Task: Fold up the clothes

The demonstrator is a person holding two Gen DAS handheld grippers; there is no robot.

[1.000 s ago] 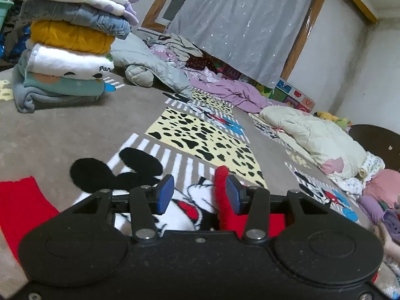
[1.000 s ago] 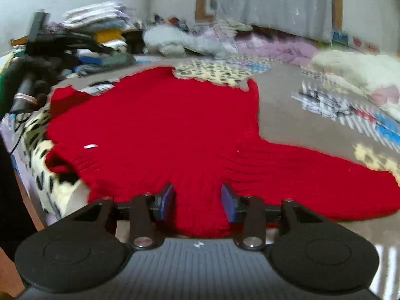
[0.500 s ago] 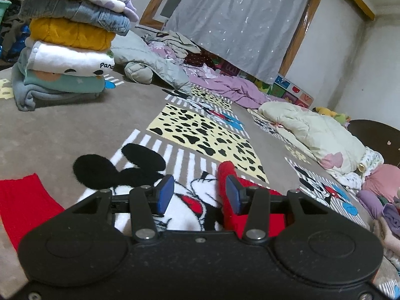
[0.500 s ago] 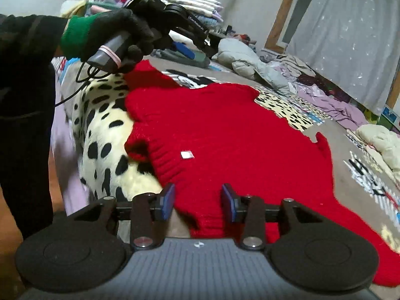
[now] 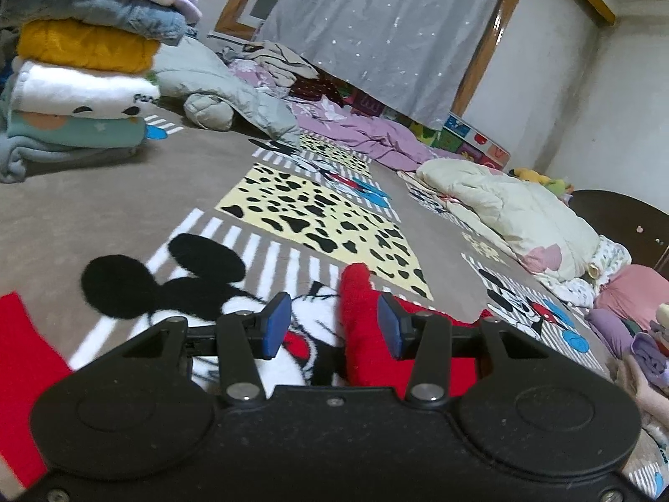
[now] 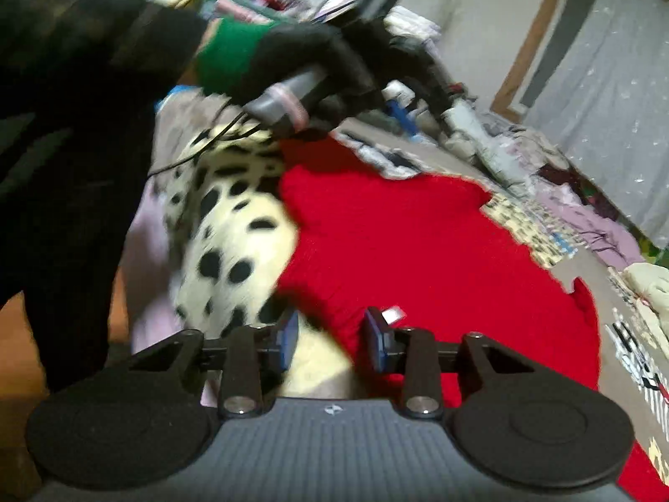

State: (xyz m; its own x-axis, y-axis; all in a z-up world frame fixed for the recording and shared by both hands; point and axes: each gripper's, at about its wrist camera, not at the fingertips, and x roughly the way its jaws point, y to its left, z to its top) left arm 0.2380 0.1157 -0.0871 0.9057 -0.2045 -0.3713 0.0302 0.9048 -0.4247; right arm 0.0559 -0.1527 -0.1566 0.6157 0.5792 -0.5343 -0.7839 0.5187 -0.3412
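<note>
Sweater (image 6: 418, 251) knit lies spread flat and red on the cartoon-print blanket (image 5: 125, 209), and your left gripper (image 5: 333, 328) has barely shifted over the last second: its jaws stand well apart, with a raised red fold just inside the right pad but nothing pinched. Your right gripper (image 6: 330, 336) has swung left from the sweater's middle to the collar end beside the spotted cushion (image 6: 234, 251), jaws apart and empty, with the white label (image 6: 393, 313) by its right pad. That suggests you're lining up on an edge to fold, though no fold shows yet.
</note>
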